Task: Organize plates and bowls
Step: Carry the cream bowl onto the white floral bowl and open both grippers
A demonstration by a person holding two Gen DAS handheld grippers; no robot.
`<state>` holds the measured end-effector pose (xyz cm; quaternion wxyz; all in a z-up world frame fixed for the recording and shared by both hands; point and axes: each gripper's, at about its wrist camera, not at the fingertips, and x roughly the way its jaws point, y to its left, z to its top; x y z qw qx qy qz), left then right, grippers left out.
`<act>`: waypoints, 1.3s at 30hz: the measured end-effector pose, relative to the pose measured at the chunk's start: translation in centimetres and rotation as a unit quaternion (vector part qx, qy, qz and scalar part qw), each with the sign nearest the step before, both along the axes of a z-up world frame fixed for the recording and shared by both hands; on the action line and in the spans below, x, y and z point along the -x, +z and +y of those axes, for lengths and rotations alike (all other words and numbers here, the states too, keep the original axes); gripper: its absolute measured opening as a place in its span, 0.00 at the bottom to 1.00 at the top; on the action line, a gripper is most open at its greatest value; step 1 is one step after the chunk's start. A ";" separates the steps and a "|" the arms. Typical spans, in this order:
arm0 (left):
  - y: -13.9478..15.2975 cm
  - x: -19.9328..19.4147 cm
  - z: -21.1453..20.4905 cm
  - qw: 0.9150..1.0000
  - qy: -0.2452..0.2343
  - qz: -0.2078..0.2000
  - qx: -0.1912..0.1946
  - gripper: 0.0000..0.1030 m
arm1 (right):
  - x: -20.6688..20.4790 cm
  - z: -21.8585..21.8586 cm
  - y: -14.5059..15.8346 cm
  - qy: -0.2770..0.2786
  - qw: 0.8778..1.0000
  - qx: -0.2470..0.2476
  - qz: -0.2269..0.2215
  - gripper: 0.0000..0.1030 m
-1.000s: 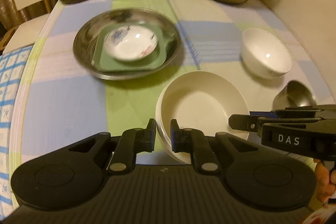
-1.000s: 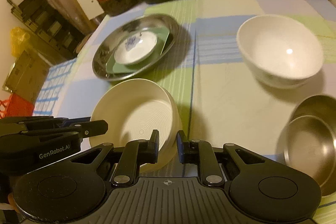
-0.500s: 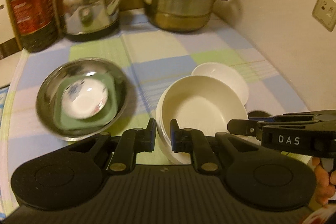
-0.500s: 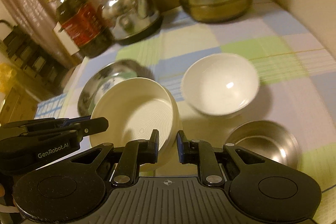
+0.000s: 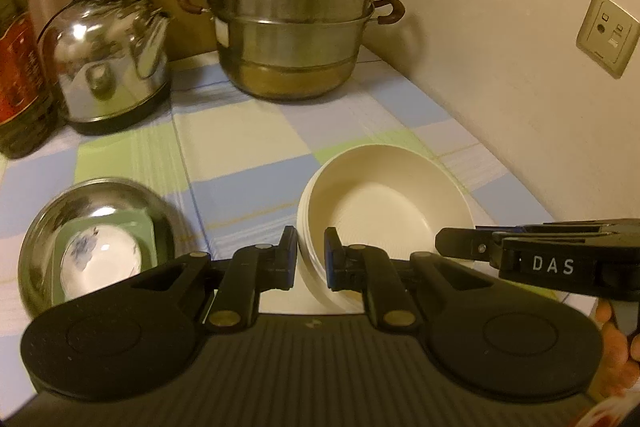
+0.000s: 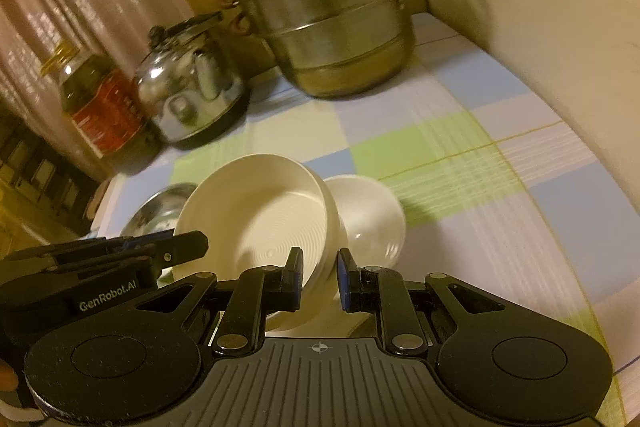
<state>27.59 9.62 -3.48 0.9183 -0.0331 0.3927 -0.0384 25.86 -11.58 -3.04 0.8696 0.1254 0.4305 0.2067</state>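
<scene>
Jaws: left gripper (image 5: 311, 259) and right gripper (image 6: 319, 277) both clamp the cream bowl's (image 5: 386, 205) rim.
Beneath: white bowl (image 6: 370, 221), checked tablecloth (image 6: 460, 155).

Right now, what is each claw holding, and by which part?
Both hold the ribbed cream-white round bowl by its rim: the left claw on one side, the right claw on the opposite side.

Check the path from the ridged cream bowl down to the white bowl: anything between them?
Nothing visible. Both tongs, left and right, grip the ridged cream bowl's rim, and the white bowl sits empty just beyond its edge, with only bare tablecloth around.
</scene>
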 end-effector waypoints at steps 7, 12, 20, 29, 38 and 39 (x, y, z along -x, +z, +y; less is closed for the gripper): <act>-1.0 -2.7 -0.7 1.000 0.001 0.016 0.006 0.12 | -2.3 -0.4 -0.6 -0.018 1.000 0.007 0.006 0.17; -1.9 -3.8 -1.1 1.000 -0.001 0.024 0.006 0.12 | -3.2 -0.7 -1.5 -0.026 0.999 0.010 0.016 0.17; -3.1 -5.0 -1.5 0.999 -0.007 0.040 0.002 0.12 | -4.1 -1.0 -3.0 -0.032 0.999 0.012 0.034 0.17; -4.0 -5.3 -1.4 0.998 -0.004 0.055 0.002 0.12 | -4.8 -1.1 -4.1 -0.033 0.998 0.006 0.052 0.17; -4.0 -5.2 -1.3 0.998 0.002 0.064 0.012 0.17 | -5.2 -1.4 -4.2 -0.036 0.997 -0.001 0.064 0.19; -3.8 -5.1 -1.3 0.998 0.002 0.063 0.013 0.17 | -5.1 -1.4 -4.0 -0.037 0.998 0.000 0.060 0.22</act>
